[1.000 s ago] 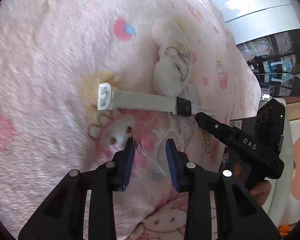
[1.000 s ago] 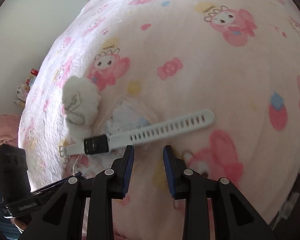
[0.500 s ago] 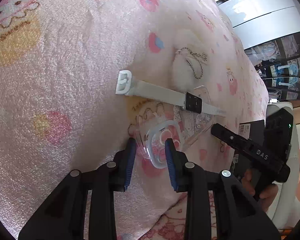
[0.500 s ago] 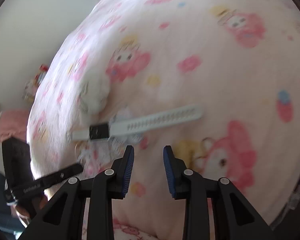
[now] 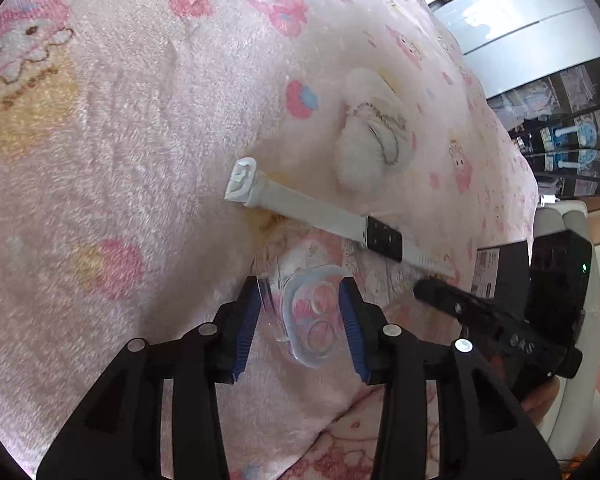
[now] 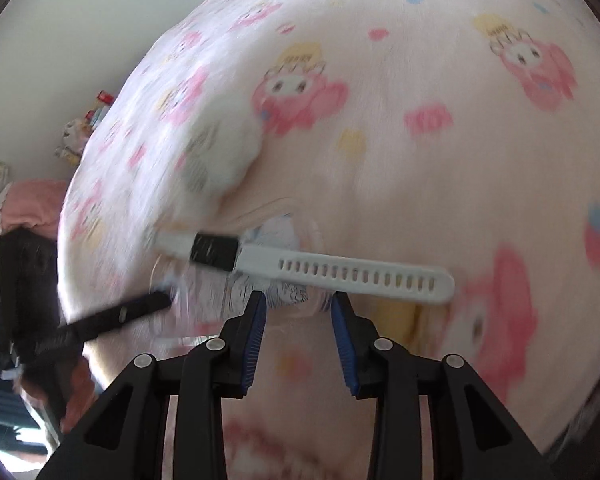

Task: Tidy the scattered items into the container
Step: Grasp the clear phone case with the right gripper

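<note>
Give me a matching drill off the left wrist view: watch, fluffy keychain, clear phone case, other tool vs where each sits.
Things:
1. watch
2. fluffy keychain
3. clear phone case
4. right tool

Places:
A. between the left tool's fingers, on the blanket
B. at the right edge, tip near the watch strap's end
C. beyond the watch, farthest from the camera
D. stretched flat across the blanket, over the case's far end

Pairs: 1-D, 2-C, 3-A, 4-B
</note>
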